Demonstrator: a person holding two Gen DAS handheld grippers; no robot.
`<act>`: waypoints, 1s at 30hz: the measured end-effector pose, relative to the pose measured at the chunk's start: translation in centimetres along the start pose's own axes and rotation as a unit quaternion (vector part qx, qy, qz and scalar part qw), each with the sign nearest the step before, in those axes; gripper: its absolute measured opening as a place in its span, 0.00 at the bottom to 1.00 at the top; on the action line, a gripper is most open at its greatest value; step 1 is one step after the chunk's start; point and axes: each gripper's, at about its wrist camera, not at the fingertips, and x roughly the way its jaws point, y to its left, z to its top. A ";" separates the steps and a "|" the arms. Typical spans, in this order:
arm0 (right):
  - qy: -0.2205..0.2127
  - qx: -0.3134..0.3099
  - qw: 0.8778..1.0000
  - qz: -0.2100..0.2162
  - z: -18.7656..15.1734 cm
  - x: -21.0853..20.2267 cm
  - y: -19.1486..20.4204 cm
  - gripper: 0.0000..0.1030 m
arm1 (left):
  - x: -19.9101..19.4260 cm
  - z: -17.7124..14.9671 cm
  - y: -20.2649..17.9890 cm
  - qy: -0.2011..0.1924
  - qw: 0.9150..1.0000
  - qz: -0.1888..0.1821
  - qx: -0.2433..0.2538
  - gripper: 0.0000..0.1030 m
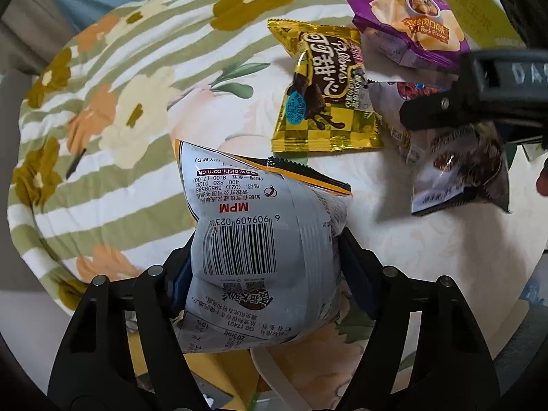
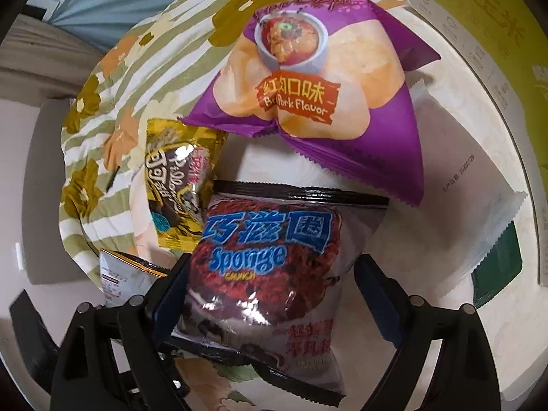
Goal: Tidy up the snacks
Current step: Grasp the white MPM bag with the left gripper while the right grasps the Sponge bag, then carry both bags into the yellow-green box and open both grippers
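A silver snack bag (image 1: 260, 239) lies back side up, barcode showing, between the fingers of my left gripper (image 1: 265, 250). Both pads press into its sides and dent it. Its orange-and-black edge (image 2: 133, 260) also shows at the lower left of the right wrist view. My right gripper (image 2: 274, 263) is closed wide on a dark red "Sponge Crunch" bag (image 2: 270, 260). In the left wrist view this bag (image 1: 459, 171) hangs a little above the cloth under a black finger (image 1: 431, 109) and casts a shadow to its left.
A gold chocolate "Pillows" bag (image 1: 325, 92) and a purple pork-flavour crisp bag (image 1: 407, 24) lie on the floral tablecloth (image 1: 102, 120). A white-and-green packet (image 2: 479, 205) and a yellow-green box (image 2: 479, 17) sit at the right. The round table's edge curves along the left.
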 end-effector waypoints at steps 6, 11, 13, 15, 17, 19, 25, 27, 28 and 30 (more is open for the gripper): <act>0.007 -0.014 1.000 -0.003 -0.7 0.4 -0.8 0.83 | -0.7 -0.3 -0.1 0.003 1.000 -0.013 -0.013 0.68; 0.006 -0.035 0.999 0.000 -1.7 0.4 -0.5 0.69 | -1.1 -1.0 0.0 0.007 0.999 -0.026 -0.031 0.68; 0.002 -0.046 0.999 -0.003 -2.1 0.2 -0.4 0.66 | -1.2 -1.4 0.0 0.007 0.999 -0.031 -0.037 0.68; -0.002 -0.058 0.998 -0.006 -2.5 0.1 0.1 0.62 | -1.4 -1.8 0.0 0.006 0.998 -0.036 -0.046 0.68; -0.007 -0.066 0.998 -0.006 -3.0 -0.2 0.2 0.60 | -1.7 -2.2 0.1 0.003 0.997 -0.042 -0.057 0.68; -0.019 -0.074 0.997 -0.008 -3.5 -0.7 0.3 0.59 | -1.9 -2.5 0.2 0.001 0.997 -0.049 -0.064 0.68; -0.044 -0.101 0.994 -0.012 -5.1 -2.4 1.1 0.59 | -4.0 -3.6 0.7 -0.022 0.995 -0.062 -0.082 0.68; -0.058 -0.113 0.992 -0.014 -5.6 -3.4 1.5 0.59 | -5.0 -3.7 0.9 -0.032 0.993 -0.067 -0.089 0.68; -0.067 -0.118 0.991 -0.014 -5.9 -4.0 1.7 0.59 | -5.4 -3.8 0.9 -0.037 0.993 -0.069 -0.092 0.68; -0.084 -0.128 0.988 -0.011 -6.3 -5.5 1.7 0.59 | -6.6 -3.6 1.0 -0.048 0.991 -0.074 -0.100 0.68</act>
